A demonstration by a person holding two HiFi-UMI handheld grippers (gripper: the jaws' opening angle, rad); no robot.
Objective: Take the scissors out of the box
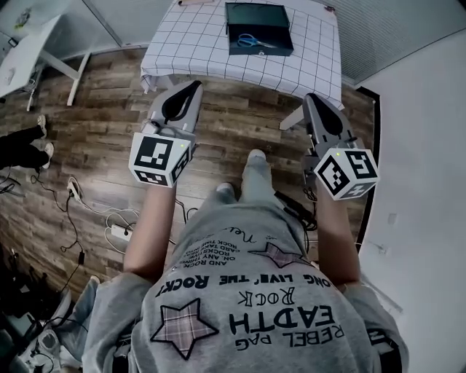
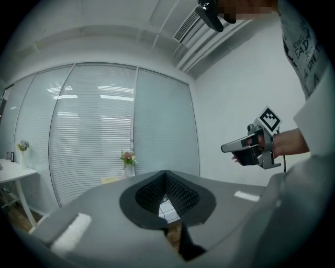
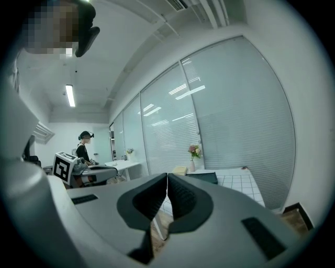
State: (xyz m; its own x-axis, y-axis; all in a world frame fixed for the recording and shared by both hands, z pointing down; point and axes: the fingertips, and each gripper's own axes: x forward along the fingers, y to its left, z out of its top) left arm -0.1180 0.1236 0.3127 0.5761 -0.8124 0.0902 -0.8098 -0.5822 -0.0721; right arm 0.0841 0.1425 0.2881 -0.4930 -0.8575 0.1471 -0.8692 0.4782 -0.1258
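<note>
**Operator:** Grey printed T-shirt [image 1: 247, 306] sits nearest the lens, with both my grippers held out beyond it over the brown wooden plank floor [image 1: 95, 109].

**Inspector:** Jaw condition?

**Operator:** Left gripper [image 1: 196, 84] has its jaws together, with nothing between them. Right gripper [image 1: 312, 97] is likewise closed and empty.

**Inspector:** Scissors?

**Operator:** Blue-handled scissors [image 1: 254, 41] lie inside the dark open rectangular box [image 1: 262, 18] on the white grid-patterned tablecloth [image 1: 189, 44], well apart from both grippers.

Bright ceiling light, fisheye edges, dark vignette
</note>
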